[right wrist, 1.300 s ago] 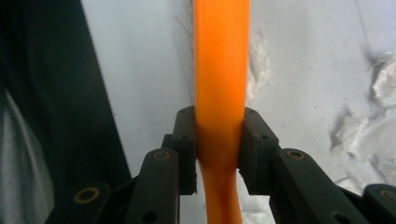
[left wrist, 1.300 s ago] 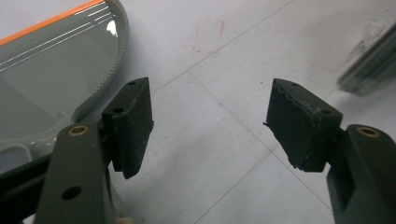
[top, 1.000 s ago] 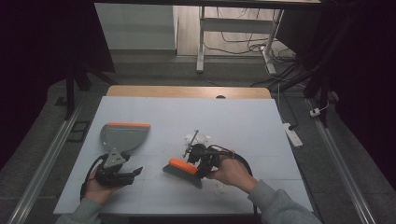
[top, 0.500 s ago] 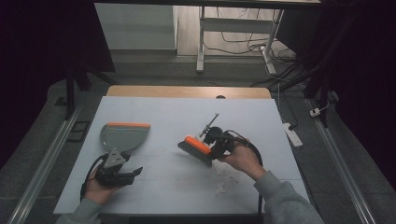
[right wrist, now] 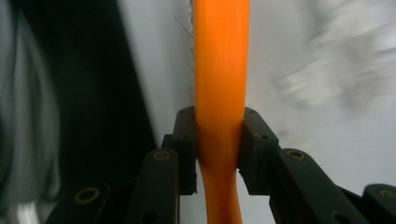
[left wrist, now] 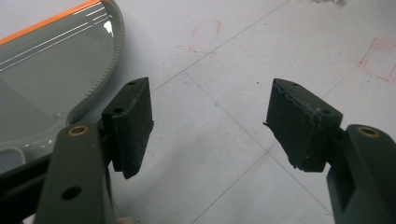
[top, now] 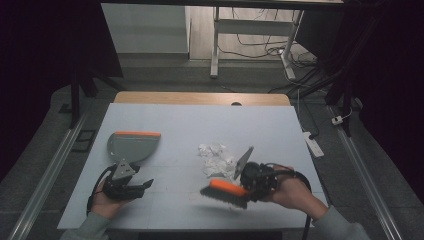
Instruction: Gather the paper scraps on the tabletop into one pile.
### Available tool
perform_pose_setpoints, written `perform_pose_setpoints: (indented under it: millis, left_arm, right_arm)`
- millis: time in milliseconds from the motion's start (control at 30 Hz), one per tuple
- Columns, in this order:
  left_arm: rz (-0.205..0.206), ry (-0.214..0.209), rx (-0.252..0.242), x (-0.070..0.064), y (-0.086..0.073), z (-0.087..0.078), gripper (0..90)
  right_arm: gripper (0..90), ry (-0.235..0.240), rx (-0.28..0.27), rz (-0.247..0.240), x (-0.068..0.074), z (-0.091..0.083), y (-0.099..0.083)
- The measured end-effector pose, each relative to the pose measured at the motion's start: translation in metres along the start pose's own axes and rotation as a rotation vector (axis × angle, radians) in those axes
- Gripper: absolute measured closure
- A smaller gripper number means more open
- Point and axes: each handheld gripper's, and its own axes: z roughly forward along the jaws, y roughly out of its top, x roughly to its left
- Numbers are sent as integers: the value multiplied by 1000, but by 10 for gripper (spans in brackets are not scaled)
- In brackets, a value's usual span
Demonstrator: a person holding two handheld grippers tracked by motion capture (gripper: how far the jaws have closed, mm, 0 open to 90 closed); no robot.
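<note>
Dustpan (top: 131, 146), grey with an orange front lip, lies flat on the left part of the surface (top: 170, 120), its mouth turned away from the person; nothing can be seen lying in it. In the left gripper view its ridged rim curves in at the upper left (left wrist: 56, 70). Just on the person's side of it, the left hand-held gripper (top: 137, 186) rests low over the surface, jaws well apart with bare surface between them (left wrist: 210, 126).

Crumpled white paper scraps (top: 216, 159) lie in a small heap near the middle, well apart from the dustpan. Beside and just nearer than the heap, the brush (top: 226, 192), orange-backed with dark bristles, hangs tilted close above the surface. The right hand-held gripper (top: 250, 184) is clamped on it; in the right gripper view both pads press the orange handle (right wrist: 220, 93) from either side.

Faint red marks and thin lines cross the pale surface. Beyond its wooden far edge stand a grey floor, metal table legs (top: 216, 45) and loose cables (top: 280, 47) in a dim room.
</note>
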Motion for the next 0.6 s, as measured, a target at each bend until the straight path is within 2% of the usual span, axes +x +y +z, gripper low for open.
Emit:
perform_pose_setpoints:
  millis: [67, 133, 200, 333, 433, 600]
  left_arm:
    - [0, 1, 1, 0, 0, 0, 322]
    - [-2, 2, 2, 0, 0, 0, 322]
    - [0, 4, 3, -1, 0, 1, 322]
    - [-1, 6, 4, -1, 0, 0, 321]
    - [-3, 5, 5, 0, 0, 0, 322]
    - [-2, 4, 6, 0, -1, 1, 322]
  right_arm:
    - [705, 28, 44, -41, 9, 12, -4]
    - [705, -6, 74, -57, 12, 21, -5]
    - [705, -17, 103, -62, 9, 27, -4]
    - [705, -48, 106, -75, -5, 32, 3]
    - [704, -48, 100, -57, -22, 35, 9]
    - [704, -105, 76, -23, -49, 36, 18]
